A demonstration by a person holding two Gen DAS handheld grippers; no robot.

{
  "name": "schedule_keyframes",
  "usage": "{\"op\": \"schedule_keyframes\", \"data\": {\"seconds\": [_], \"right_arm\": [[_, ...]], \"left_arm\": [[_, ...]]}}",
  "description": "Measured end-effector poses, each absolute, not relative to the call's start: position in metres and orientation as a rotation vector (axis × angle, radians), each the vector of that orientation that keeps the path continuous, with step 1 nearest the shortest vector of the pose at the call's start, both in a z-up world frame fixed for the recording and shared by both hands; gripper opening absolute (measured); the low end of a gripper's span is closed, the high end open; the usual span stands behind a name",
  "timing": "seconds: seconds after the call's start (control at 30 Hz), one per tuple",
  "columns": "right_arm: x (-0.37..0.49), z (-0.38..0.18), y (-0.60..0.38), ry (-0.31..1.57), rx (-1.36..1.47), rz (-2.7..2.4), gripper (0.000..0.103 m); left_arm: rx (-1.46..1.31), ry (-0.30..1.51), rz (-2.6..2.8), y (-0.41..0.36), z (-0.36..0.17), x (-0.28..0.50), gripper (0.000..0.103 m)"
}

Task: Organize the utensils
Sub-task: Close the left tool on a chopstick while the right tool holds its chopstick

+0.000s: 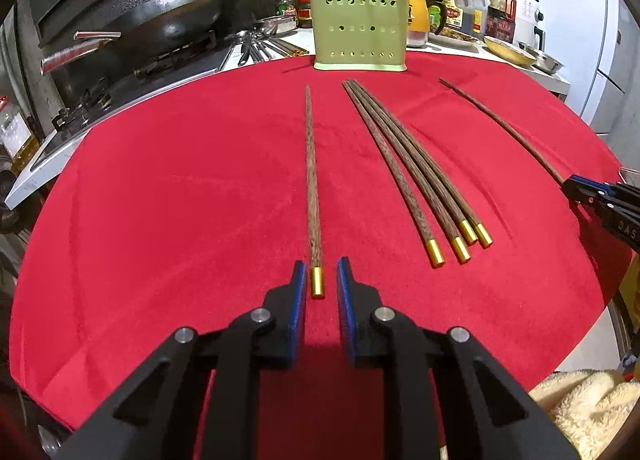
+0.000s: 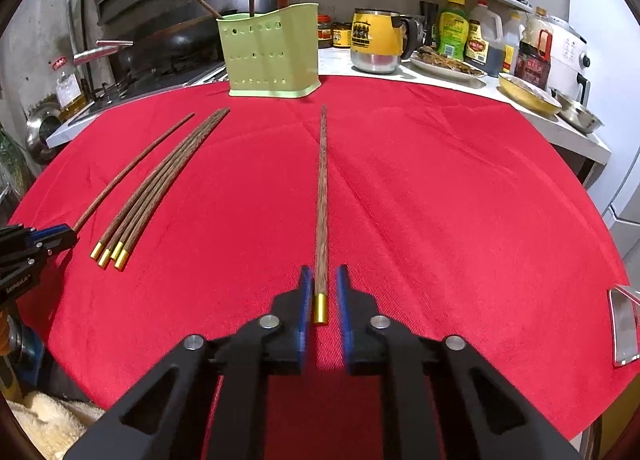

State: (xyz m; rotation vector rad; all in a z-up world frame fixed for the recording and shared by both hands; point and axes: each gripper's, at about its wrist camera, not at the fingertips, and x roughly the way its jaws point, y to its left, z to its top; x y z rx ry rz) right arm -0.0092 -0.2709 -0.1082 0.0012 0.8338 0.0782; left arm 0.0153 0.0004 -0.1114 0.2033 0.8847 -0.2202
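A green perforated utensil holder [image 1: 361, 28] [image 2: 269, 54] stands at the far edge of the red cloth [image 1: 180, 200] with a few chopsticks upright in it. My left gripper [image 1: 320, 272] is open, its fingers either side of the gold-capped end of a lone wooden chopstick [image 1: 311, 180]. A bundle of several chopsticks [image 1: 408, 168] [image 2: 160, 184] lies between the grippers. My right gripper [image 2: 323, 278] is open around the gold end of another lone chopstick [image 2: 321, 200], which also shows in the left wrist view [image 1: 504, 128].
A wok [image 1: 160, 20] sits on the stove at the left. Bottles, jars, a yellow mug [image 2: 378, 40], a rice cooker [image 2: 568, 56] and metal bowls [image 2: 528, 94] line the counter behind the cloth. A cream towel [image 1: 588, 408] lies below the table edge.
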Motion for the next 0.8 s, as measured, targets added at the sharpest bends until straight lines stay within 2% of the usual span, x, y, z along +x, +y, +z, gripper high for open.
{"op": "schedule_keyframes", "data": {"seconds": [0.27, 0.33, 0.4, 0.47, 0.8], "right_arm": [[-0.021, -0.110, -0.263, 0.796, -0.062, 0.054, 0.013], [-0.020, -0.111, -0.263, 0.784, -0.051, 0.066, 0.007], [-0.020, -0.111, -0.262, 0.781, -0.056, 0.059, 0.007], [-0.020, -0.109, -0.263, 0.787, -0.036, 0.070, 0.007], [-0.024, -0.067, -0.271, 0.691, 0.022, 0.092, 0.007]], "left_arm": [[0.210, 0.872, -0.218, -0.001, -0.112, 0.014, 0.016], [0.200, 0.865, -0.226, 0.001, -0.112, 0.014, 0.016], [0.182, 0.854, -0.229, 0.004, -0.112, 0.014, 0.007], [0.134, 0.849, -0.251, 0.008, -0.109, 0.015, 0.007], [0.080, 0.658, -0.254, 0.019, -0.051, 0.008, 0.007]]}}
